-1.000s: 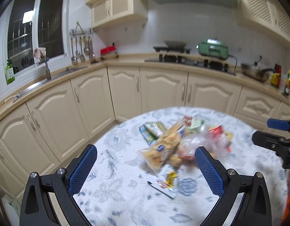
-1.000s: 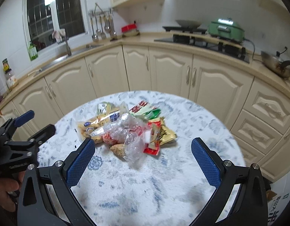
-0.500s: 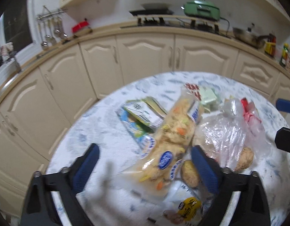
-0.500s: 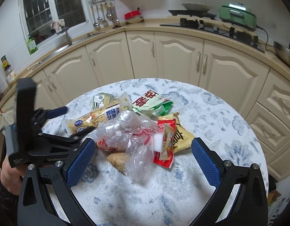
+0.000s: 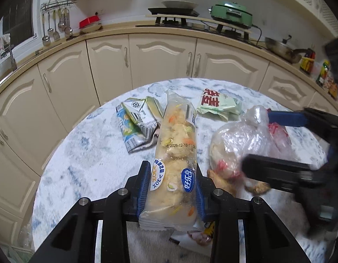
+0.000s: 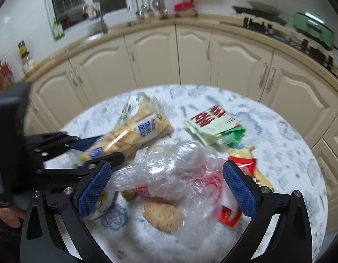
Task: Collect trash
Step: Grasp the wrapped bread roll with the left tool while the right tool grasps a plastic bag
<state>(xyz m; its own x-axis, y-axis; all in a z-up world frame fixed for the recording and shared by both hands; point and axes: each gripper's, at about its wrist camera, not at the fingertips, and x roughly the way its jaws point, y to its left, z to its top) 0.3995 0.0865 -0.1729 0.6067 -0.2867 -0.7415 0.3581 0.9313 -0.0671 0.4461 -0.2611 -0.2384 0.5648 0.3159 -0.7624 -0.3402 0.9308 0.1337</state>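
Our left gripper (image 5: pixel 172 194) is closing its jaws on the near end of the long snack packet (image 5: pixel 176 153), and the blue pads already sit against both of its sides, so we count it as clamped there, though only by the bottom end. The rest of the packet stretches away in front of the fingers and lies on the round table (image 5: pixel 85 166). Our right gripper (image 6: pixel 166 188) stands with its jaws wide apart around the clear plastic bag (image 6: pixel 169 171), touching nothing that we can see. The first risk, as we judge it, is that the slick film slides out of the left pads when we lift, since the hold is low and the weight hangs forward. The packet may also drag the torn carton (image 5: pixel 136 122) just to its left. On the right side, the thin bag could bunch or tear, and the loose biscuit (image 6: pixel 162 217) between the fingers might get crushed or left behind. The two grippers work close together, so they could knock each other.
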